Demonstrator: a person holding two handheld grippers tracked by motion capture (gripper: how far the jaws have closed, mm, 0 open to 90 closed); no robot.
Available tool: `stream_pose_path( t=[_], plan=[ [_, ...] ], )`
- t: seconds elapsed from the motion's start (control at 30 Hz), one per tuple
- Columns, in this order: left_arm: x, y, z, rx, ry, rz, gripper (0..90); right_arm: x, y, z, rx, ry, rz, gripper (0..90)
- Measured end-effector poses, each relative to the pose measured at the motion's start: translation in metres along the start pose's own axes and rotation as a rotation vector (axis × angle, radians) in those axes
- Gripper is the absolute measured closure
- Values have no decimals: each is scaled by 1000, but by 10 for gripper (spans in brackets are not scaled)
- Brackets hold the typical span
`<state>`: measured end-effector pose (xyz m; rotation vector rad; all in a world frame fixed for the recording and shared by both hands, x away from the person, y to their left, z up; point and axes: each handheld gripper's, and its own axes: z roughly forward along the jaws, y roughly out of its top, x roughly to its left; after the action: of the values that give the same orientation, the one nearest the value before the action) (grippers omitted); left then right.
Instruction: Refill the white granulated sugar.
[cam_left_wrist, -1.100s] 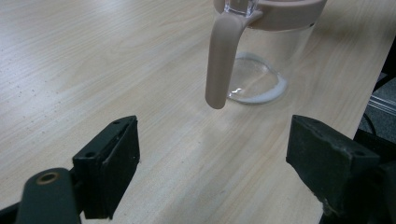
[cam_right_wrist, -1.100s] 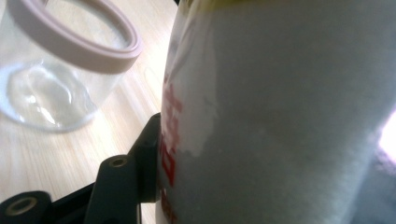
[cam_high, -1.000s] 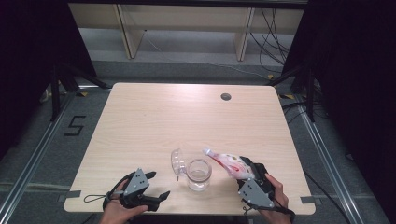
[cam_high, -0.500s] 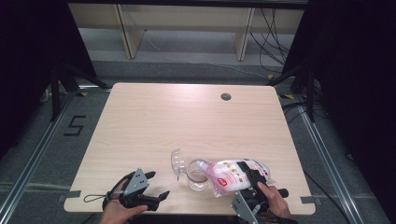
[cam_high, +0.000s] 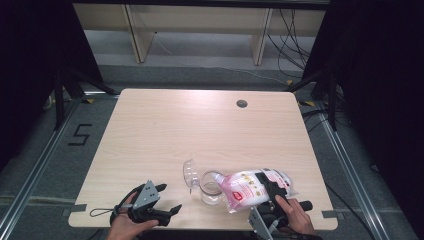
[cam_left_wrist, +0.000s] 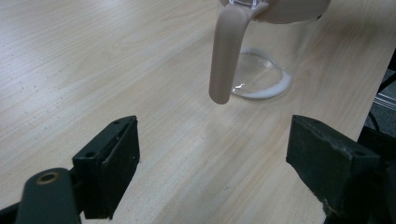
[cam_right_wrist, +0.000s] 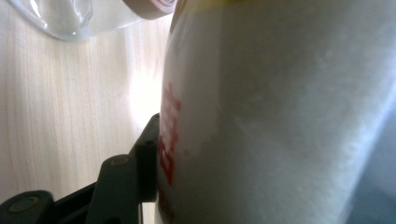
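Pink-and-white refill pouch (cam_high: 250, 189) lies tilted on its side over the rim of a clear glass pitcher (cam_high: 210, 187), clamped between the jaws of the right gripper (cam_high: 267, 187) near the front right part of the table; in the right gripper view the pouch's white wall presses against a black jaw. The pitcher stands on the light wooden tabletop (cam_high: 200, 125), its hinged transparent lid (cam_high: 189, 174) thrown open to the left, and in the left gripper view its beige handle (cam_left_wrist: 226, 56) hangs just above the wood, with a thin ring of white at the bottom of the glass. The left gripper (cam_high: 170, 212) rests at the front left edge, well apart from the pitcher, its jaws wide apart with nothing between them. A round cable hole (cam_high: 242, 103) sits near the far right corner of the tabletop. Beyond the table, pale shelving (cam_high: 200, 25) stands on a grey floor with loose cables (cam_high: 285, 30); black curtains (cam_high: 380, 75) flank both sides, and a marker reading 5 (cam_high: 80, 135) is taped to the floor at left.
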<state>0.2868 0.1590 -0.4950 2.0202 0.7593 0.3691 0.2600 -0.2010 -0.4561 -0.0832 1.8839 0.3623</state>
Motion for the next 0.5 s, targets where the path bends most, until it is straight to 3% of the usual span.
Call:
stream_pose_path(
  t=[0.03, 0.17, 0.23, 0.33, 0.37, 0.43, 0.5],
  plan=[
    [0, 0, 0, -8, 7, 2, 170, -4, 1, 0, -6, -11, -61, 471],
    [0, 0, 0, -7, 16, -2, 169, 0, 3, -2, 16, -15, -43, 471],
    [0, 0, 0, -7, 9, 3, 169, -4, 6, -2, 9, -12, -135, 472],
    [0, -1, 2, -6, 5, 4, 169, -2, 7, -3, 24, 4, -100, 472],
    [-1, -1, 1, -4, 6, 7, 169, -5, 8, -3, 18, -8, -148, 472],
    [-1, -1, 2, -8, 7, -1, 166, -3, 9, -3, 33, 3, -150, 473],
    [0, -1, 1, 0, 9, 6, 166, -1, 11, -3, 44, 4, -185, 473]
  ],
)
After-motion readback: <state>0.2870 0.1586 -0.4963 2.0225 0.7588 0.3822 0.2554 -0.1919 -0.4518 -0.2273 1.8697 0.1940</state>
